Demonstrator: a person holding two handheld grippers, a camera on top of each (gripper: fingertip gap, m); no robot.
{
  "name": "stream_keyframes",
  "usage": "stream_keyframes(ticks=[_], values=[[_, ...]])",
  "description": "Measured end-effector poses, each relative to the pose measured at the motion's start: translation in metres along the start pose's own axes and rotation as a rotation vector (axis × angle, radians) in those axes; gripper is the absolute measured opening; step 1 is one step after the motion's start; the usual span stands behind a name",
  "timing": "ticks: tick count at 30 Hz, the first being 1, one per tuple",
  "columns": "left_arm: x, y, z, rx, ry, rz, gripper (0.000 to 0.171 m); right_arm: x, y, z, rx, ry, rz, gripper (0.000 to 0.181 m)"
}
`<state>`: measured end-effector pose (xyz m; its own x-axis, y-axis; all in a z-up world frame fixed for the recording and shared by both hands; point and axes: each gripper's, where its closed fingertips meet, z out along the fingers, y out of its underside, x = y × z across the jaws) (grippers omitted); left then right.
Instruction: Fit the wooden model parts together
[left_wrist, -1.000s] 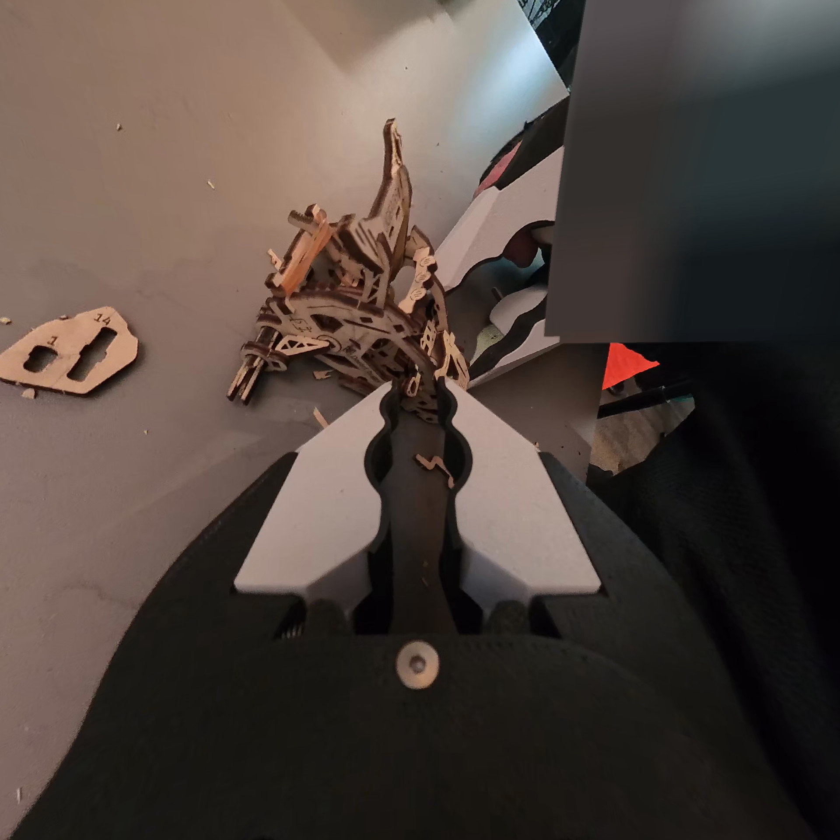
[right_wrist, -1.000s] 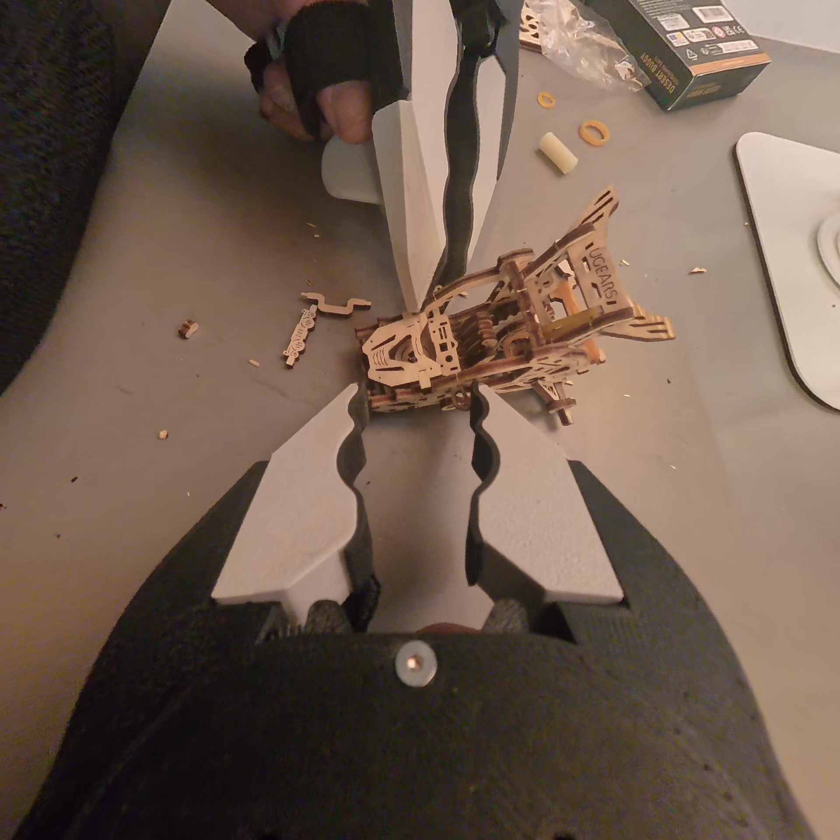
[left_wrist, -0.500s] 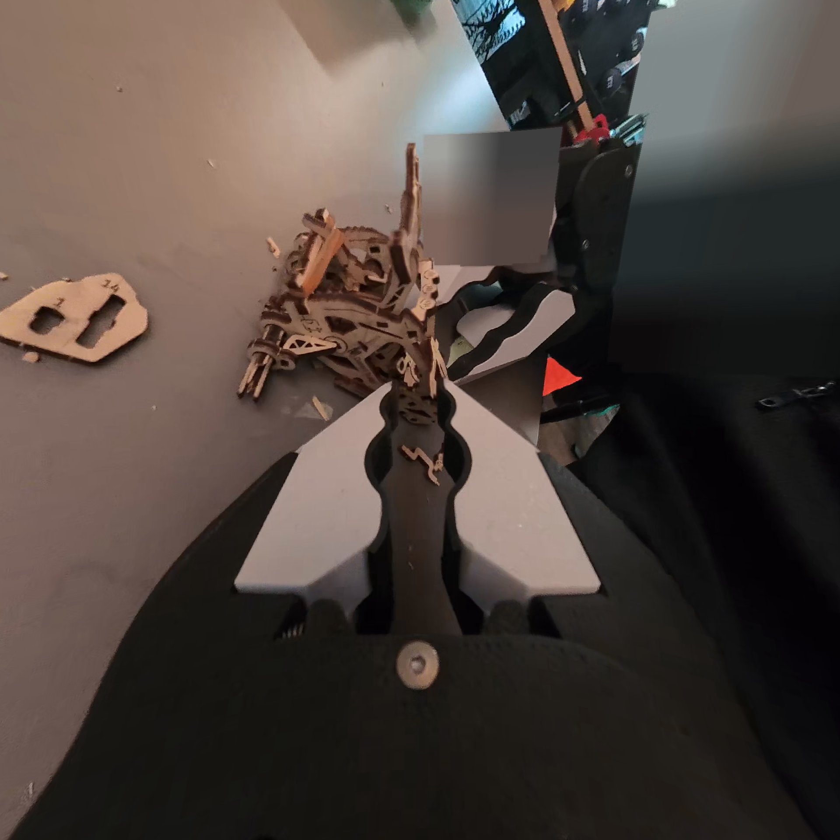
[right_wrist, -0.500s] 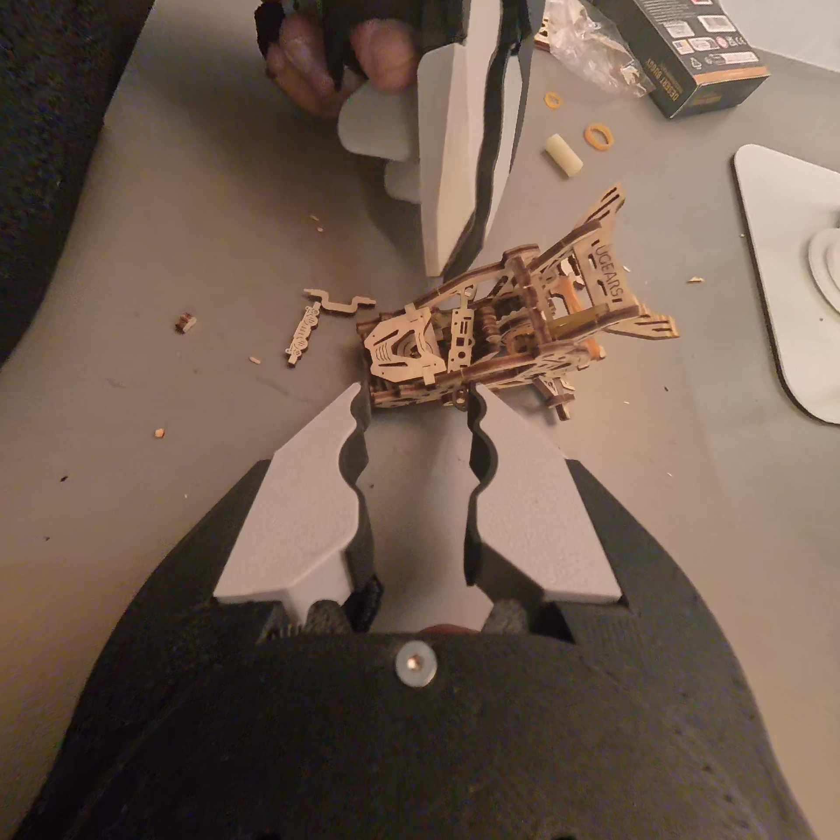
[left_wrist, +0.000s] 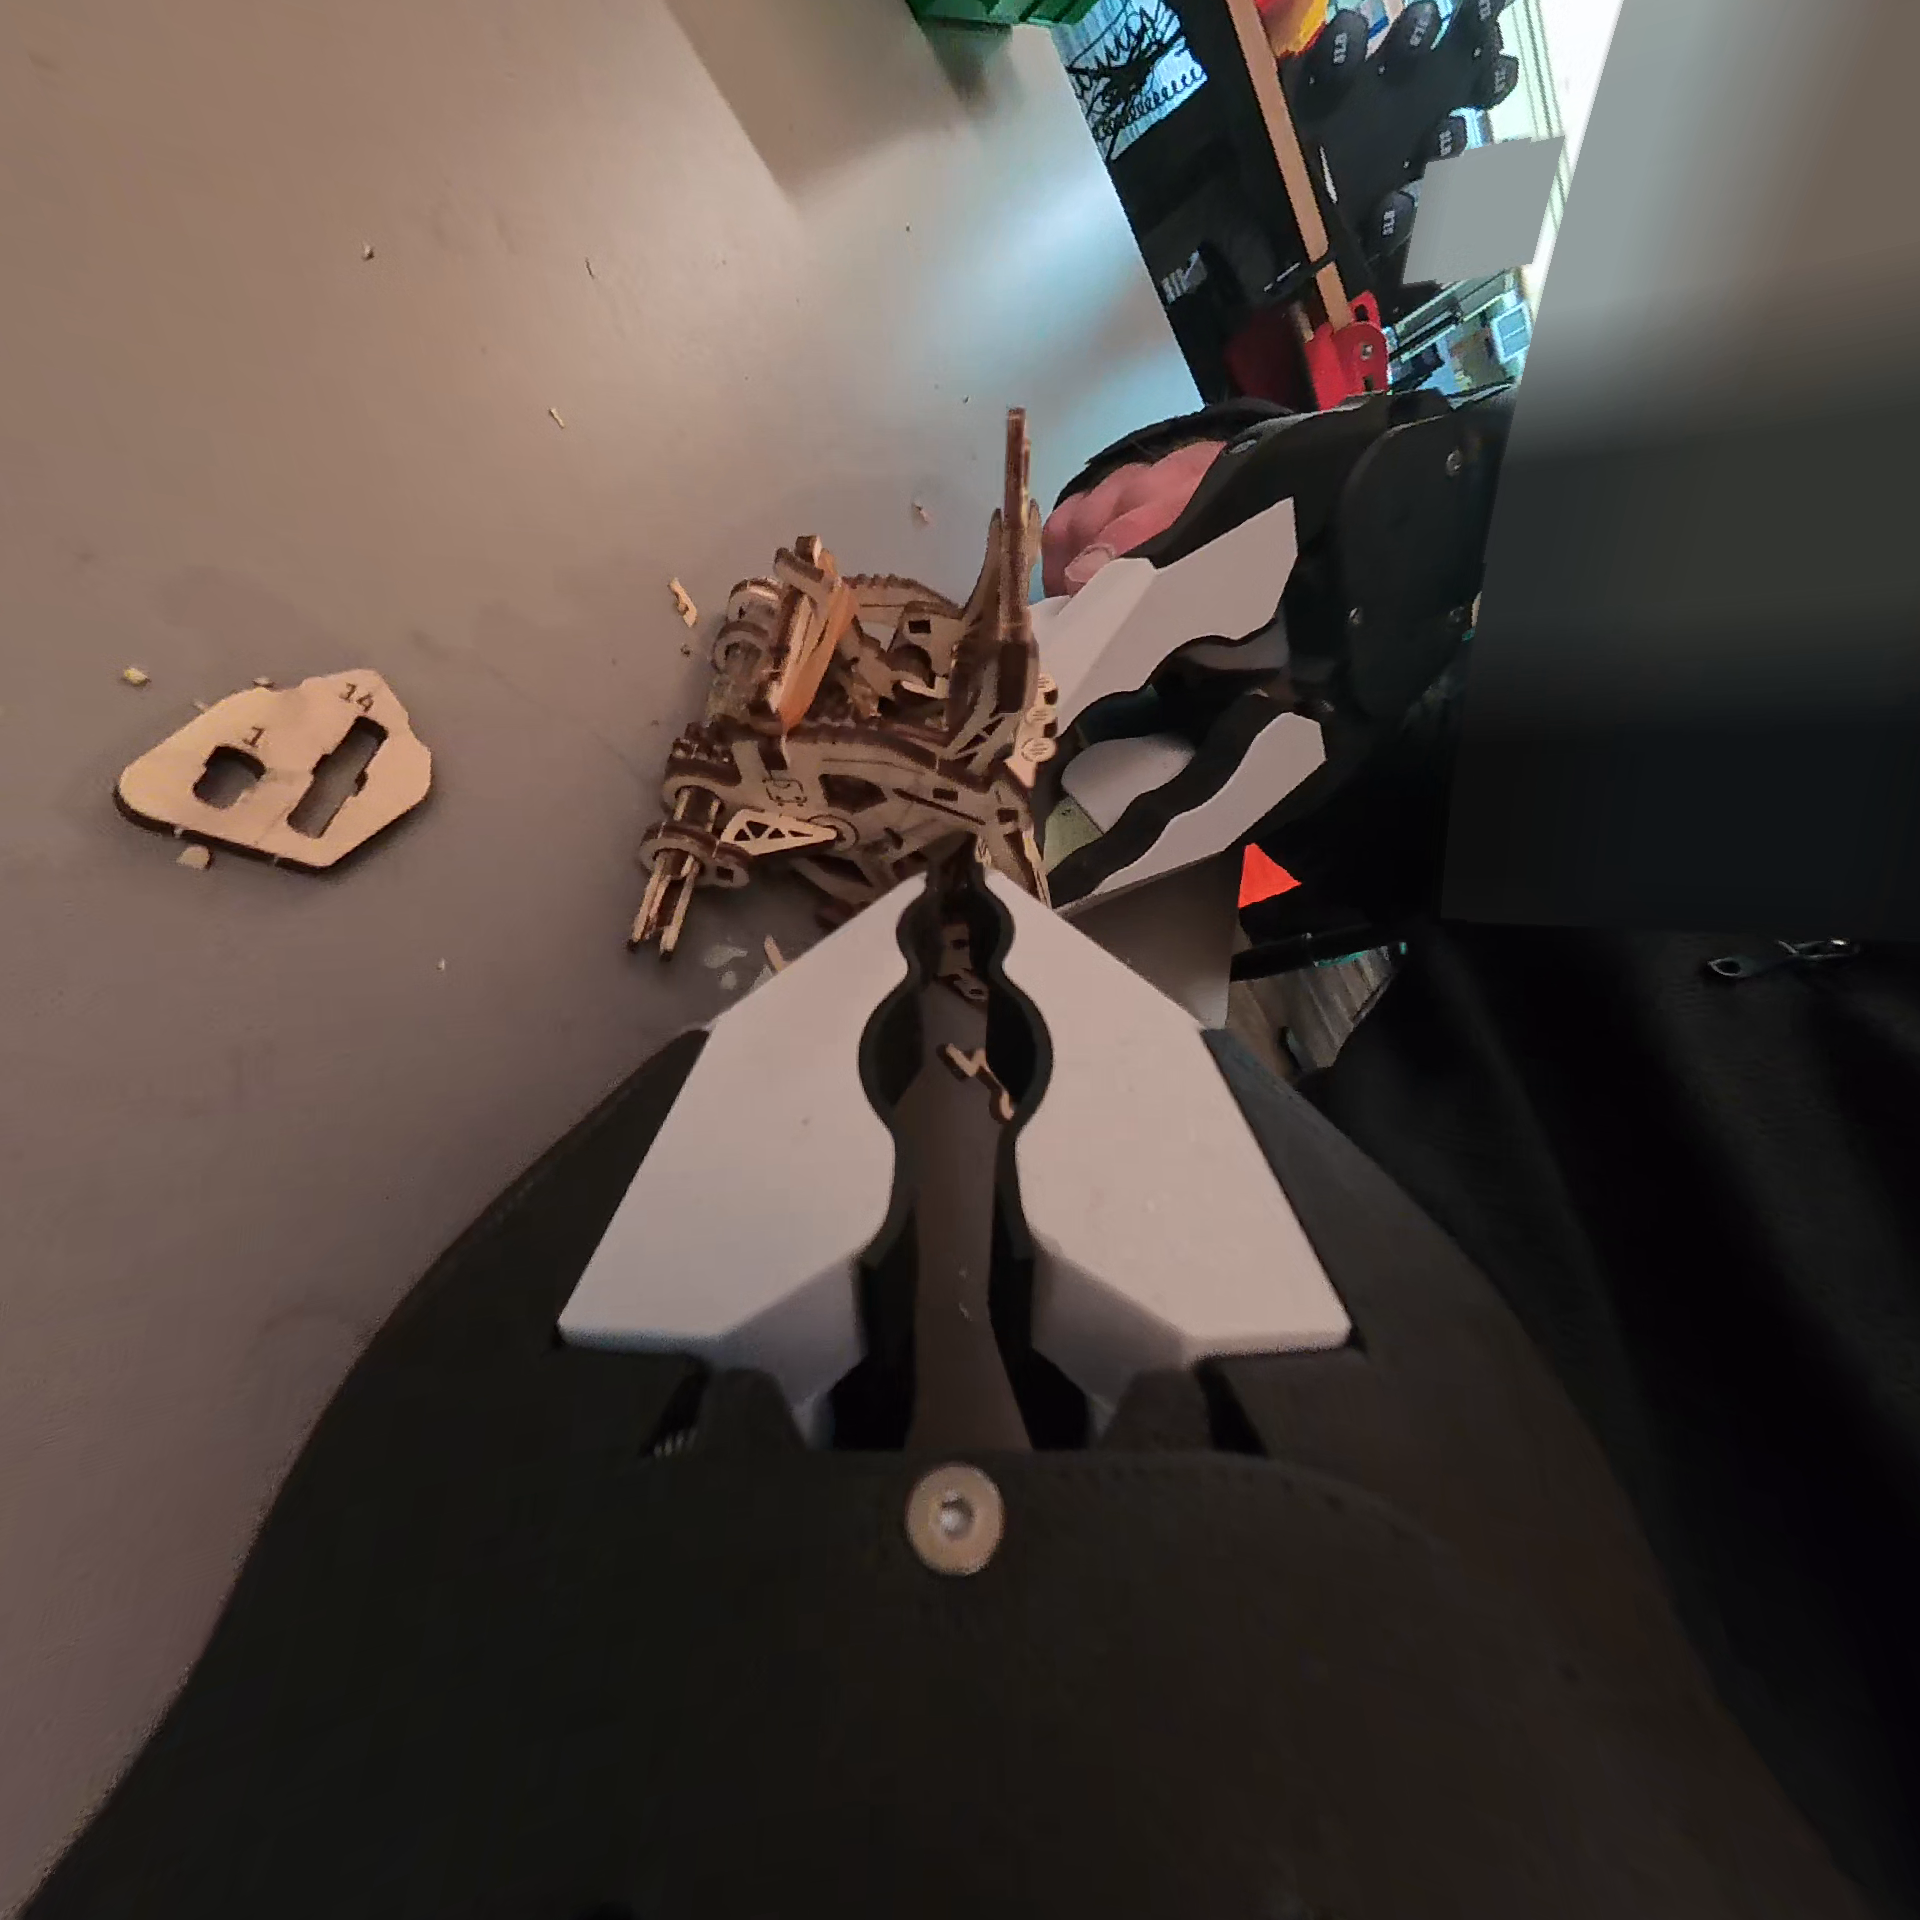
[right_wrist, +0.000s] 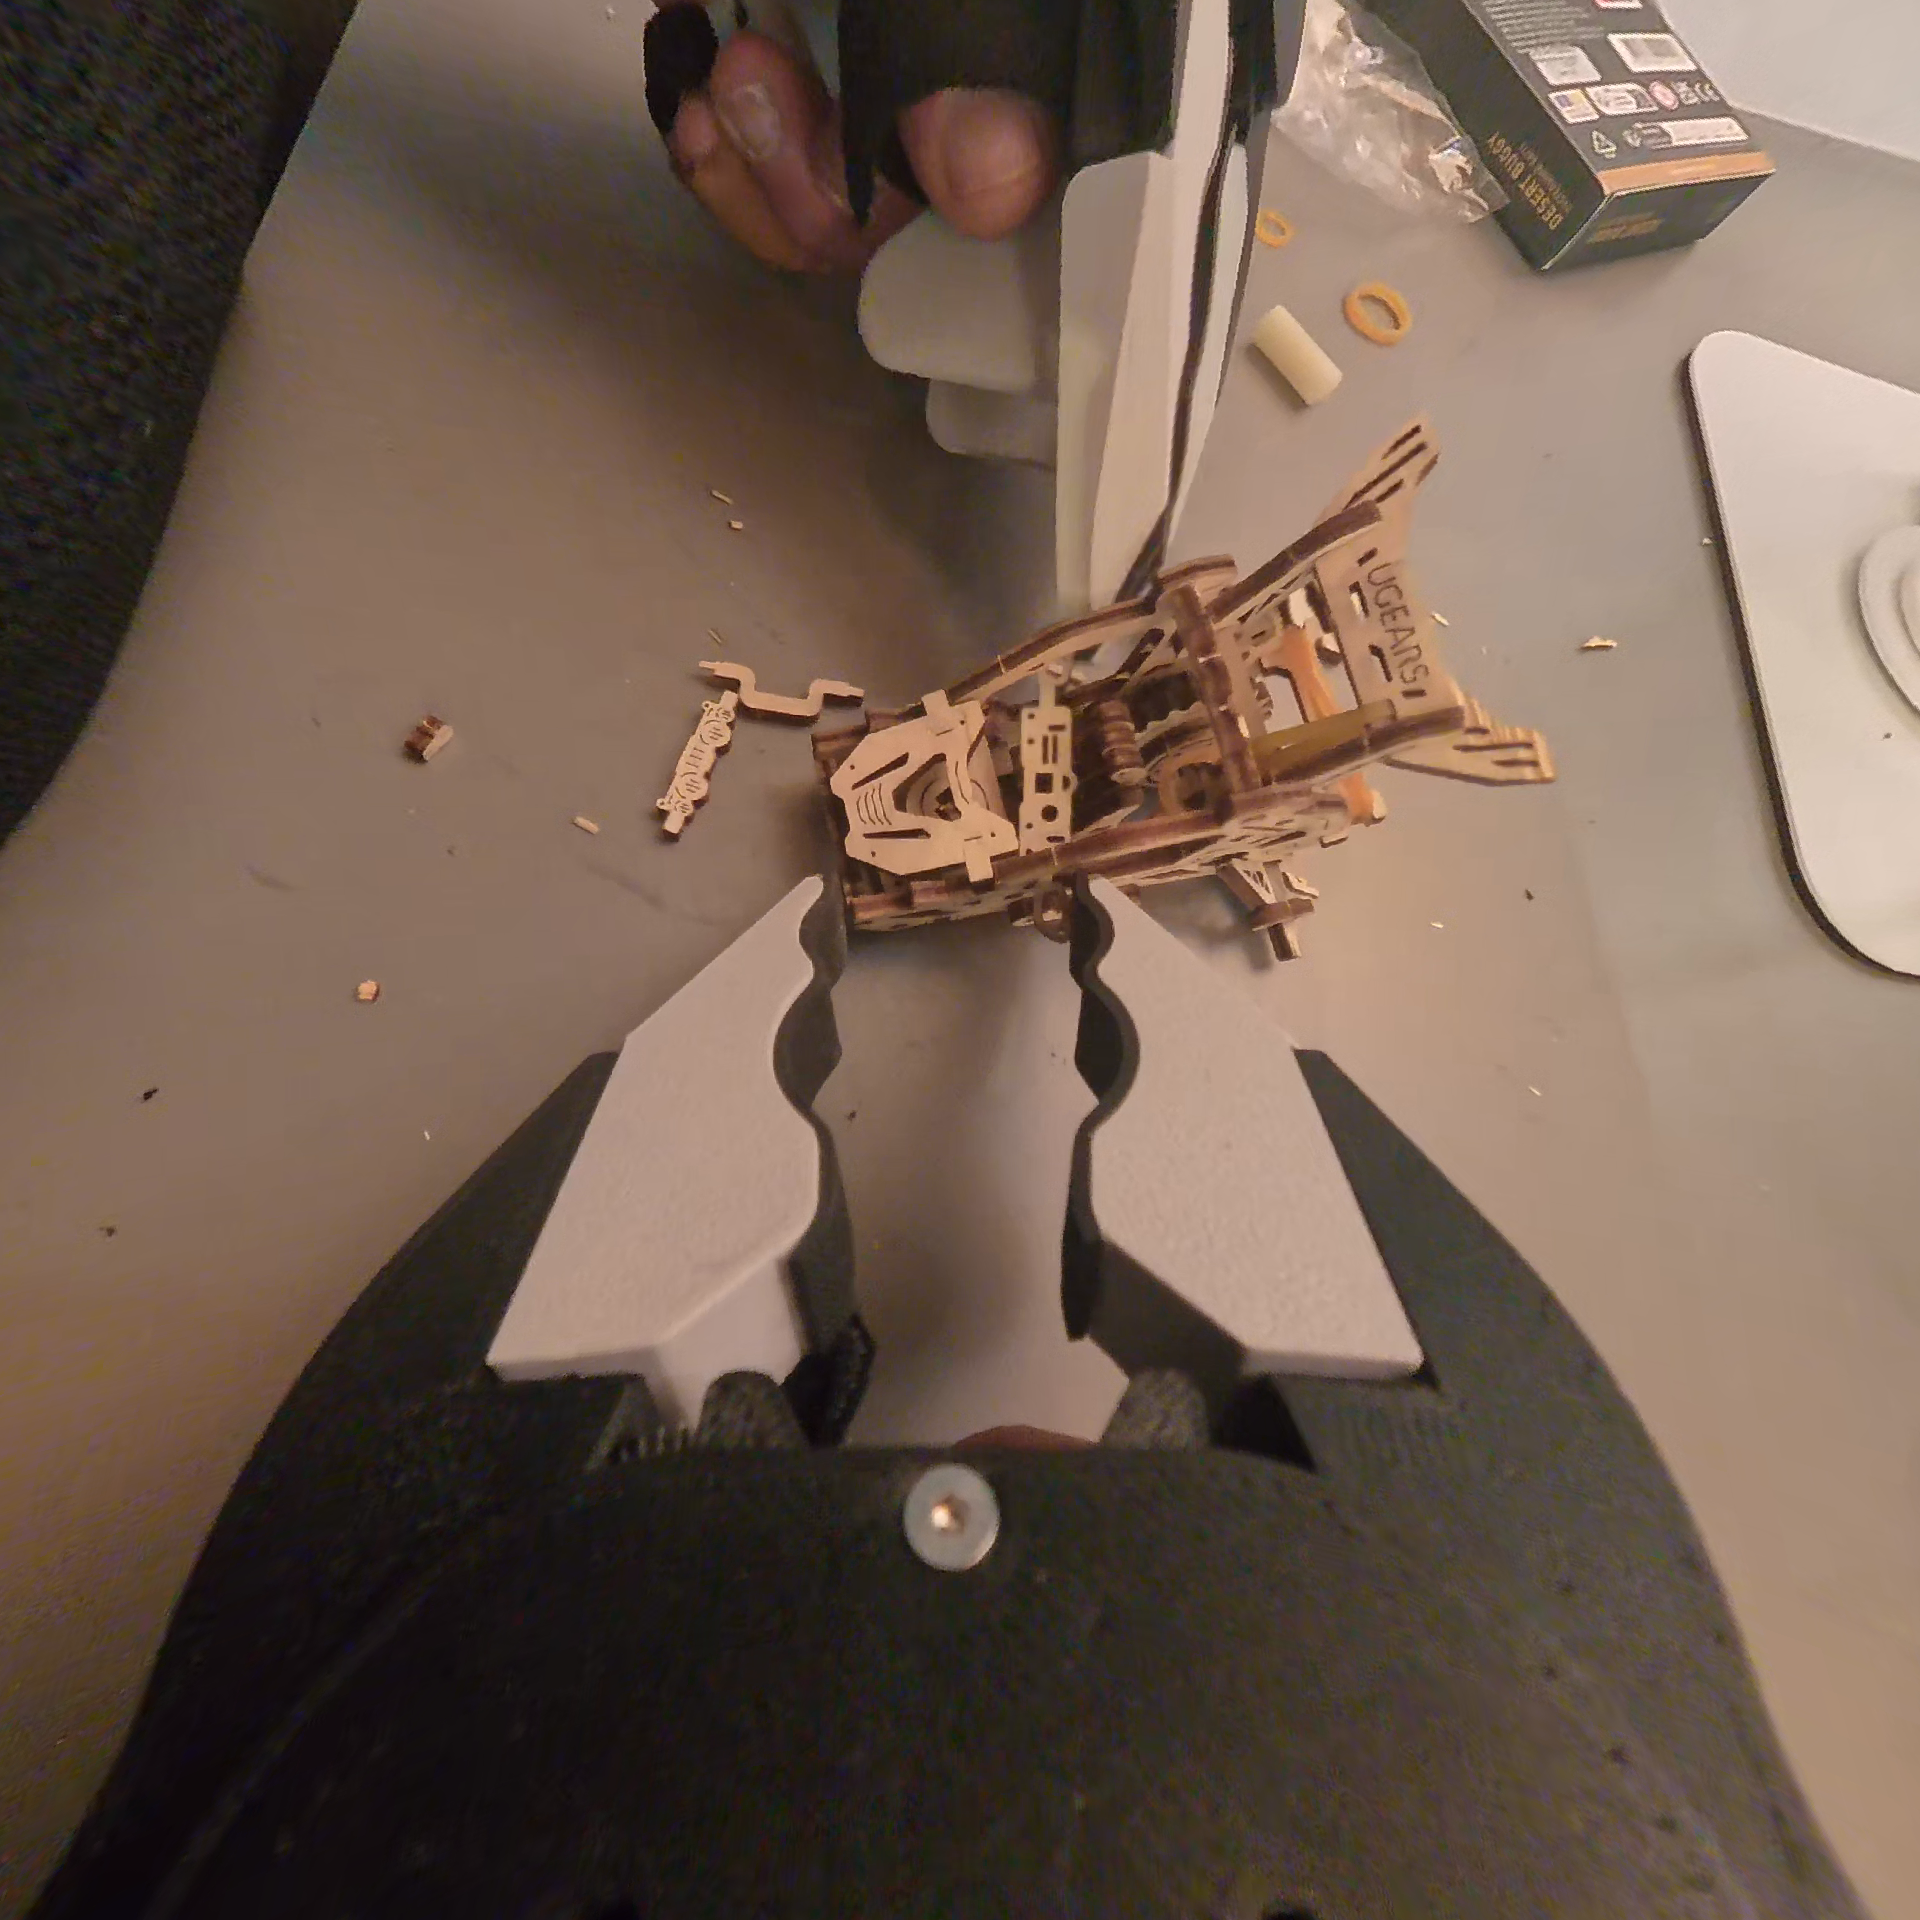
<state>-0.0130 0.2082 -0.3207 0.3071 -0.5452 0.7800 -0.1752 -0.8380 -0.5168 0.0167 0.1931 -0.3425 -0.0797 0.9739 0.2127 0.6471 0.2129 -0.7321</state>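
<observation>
Wooden buggy model (right_wrist: 1132, 758) sits pinched by the closed left gripper (left_wrist: 961, 883); right gripper (right_wrist: 956, 914) gapes empty beside it.

A grey tabletop (left_wrist: 436, 395) is seen under warm light. At 1 o'clock in the left wrist view, dark shelving (left_wrist: 1351, 177) is shown beyond the tabletop's edge.

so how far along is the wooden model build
Most of it looks built: the wooden model stands on the table as a dense frame. In hand: the left hand-held gripper is nearly closed at its top bar, and the right hand-held gripper is open at its near edge. Left: a zigzag strip and a slotted strip lie loose.
</observation>
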Motion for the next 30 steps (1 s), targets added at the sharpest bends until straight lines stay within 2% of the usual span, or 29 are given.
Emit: stream_keyframes(ticks=[3, 12, 30], values=[[0.001, 0.003, -0.001, -0.016, 0.024, -0.023, 0.001, -0.001, -0.001, 0.001, 0.0, -0.005, -0.004, 0.042], [0.0, 0.015, 0.005, -0.088, -0.051, 0.083, 0.002, -0.003, -0.001, 0.0, -0.002, -0.016, -0.002, 0.043], [0.01, 0.022, 0.007, -0.11, -0.011, 0.145, 0.001, -0.009, 0.001, 0.0, -0.016, -0.084, 0.066, 0.043]])
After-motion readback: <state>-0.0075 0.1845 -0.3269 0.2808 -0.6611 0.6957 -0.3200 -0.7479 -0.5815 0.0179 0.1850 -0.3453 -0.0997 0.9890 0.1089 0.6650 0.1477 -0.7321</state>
